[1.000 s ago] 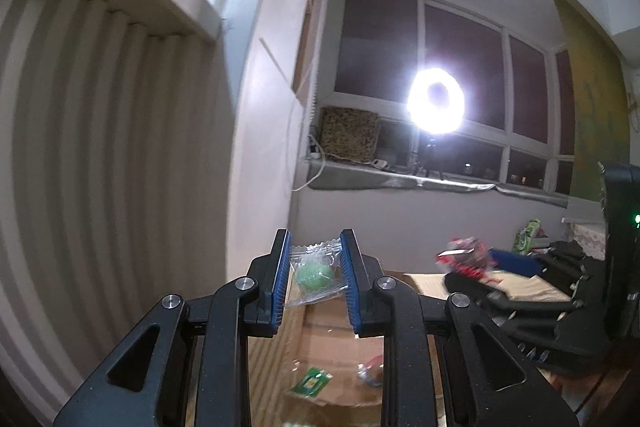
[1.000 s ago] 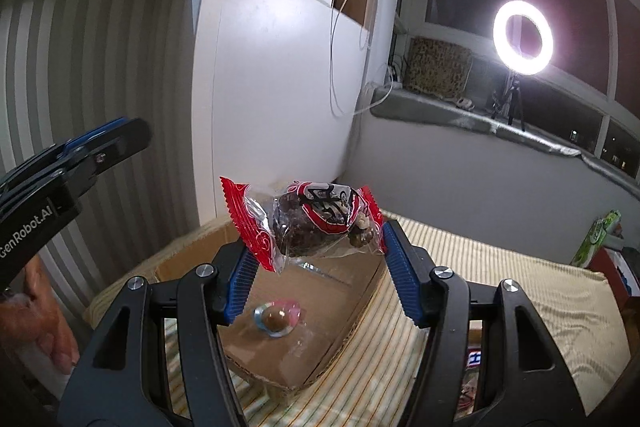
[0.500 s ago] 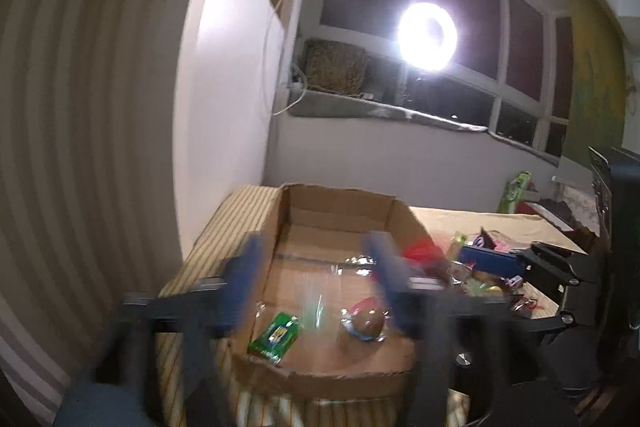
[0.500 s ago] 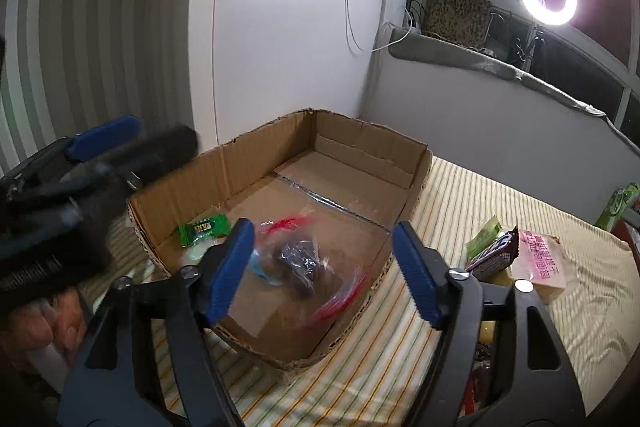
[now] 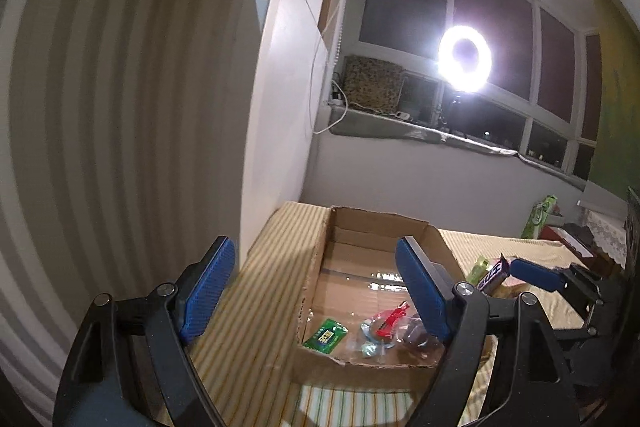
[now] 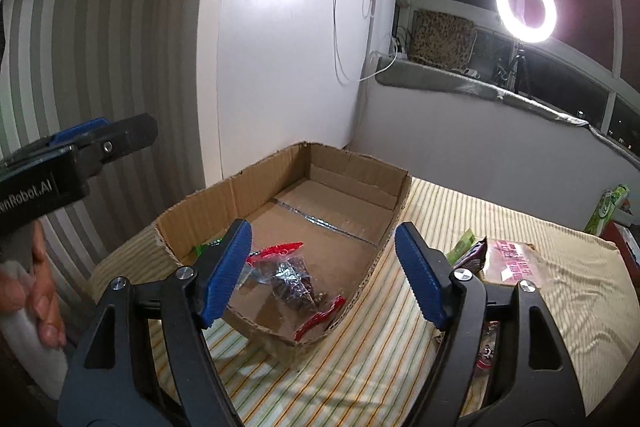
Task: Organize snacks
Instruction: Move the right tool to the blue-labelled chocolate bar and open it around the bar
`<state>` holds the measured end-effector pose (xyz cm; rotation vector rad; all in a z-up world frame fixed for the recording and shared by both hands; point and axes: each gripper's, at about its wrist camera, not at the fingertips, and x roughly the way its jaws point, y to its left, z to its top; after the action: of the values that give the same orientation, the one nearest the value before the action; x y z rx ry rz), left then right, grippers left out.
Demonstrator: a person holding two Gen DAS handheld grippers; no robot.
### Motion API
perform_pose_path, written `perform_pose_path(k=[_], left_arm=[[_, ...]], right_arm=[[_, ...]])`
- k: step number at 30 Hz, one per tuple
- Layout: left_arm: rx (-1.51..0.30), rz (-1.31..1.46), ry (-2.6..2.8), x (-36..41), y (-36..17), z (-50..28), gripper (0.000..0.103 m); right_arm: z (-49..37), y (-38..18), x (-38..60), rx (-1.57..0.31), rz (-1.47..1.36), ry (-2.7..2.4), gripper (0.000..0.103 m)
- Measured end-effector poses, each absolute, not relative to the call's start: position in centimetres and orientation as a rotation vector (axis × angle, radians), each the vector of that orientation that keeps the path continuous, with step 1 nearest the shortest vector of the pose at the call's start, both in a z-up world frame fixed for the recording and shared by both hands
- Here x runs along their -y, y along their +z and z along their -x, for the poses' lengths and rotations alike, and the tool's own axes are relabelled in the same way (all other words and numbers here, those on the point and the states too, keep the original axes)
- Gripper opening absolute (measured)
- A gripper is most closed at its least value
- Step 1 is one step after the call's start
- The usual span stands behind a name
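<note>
Inside the cardboard box, both released snacks now lie, left fingers spread, right opening.

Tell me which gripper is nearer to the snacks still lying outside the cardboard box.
Right. The right gripper hangs open right beside the loose snacks; the left gripper sits across the cardboard box, farther away.
</note>
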<state>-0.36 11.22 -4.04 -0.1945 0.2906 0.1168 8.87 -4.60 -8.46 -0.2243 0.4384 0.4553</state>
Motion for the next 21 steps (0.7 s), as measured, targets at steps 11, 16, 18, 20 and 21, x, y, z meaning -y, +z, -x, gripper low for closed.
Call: perform_pose_path(k=[11, 16, 18, 20, 21], left_arm=[[-0.292, 0.159, 0.14, -11.1, -1.6, 2.4, 0.082], [-0.297, 0.146, 0.139, -10.7, -1.6, 2.4, 0.082], [-0.3, 0.135, 0.137, -10.1, -1.5, 2.3, 0.082], [-0.306, 0.124, 0.128, -9.4, -1.5, 2.2, 0.082], [-0.31, 0.118, 0.123, -9.1, -1.6, 2.2, 0.082]], right_arm=[[-7.3, -7.4, 5.1, -0.423, 0.208, 0.425, 0.086], [-6.9, -7.6, 6.3, -0.421, 0.177, 0.415, 0.091], [-6.8, -7.8, 6.9, -0.427, 0.163, 0.419, 0.091], [-6.7, -8.0, 7.9, -0.431, 0.148, 0.416, 0.091], [-6.6, -8.2, 8.4, -0.432, 0.141, 0.407, 0.092]])
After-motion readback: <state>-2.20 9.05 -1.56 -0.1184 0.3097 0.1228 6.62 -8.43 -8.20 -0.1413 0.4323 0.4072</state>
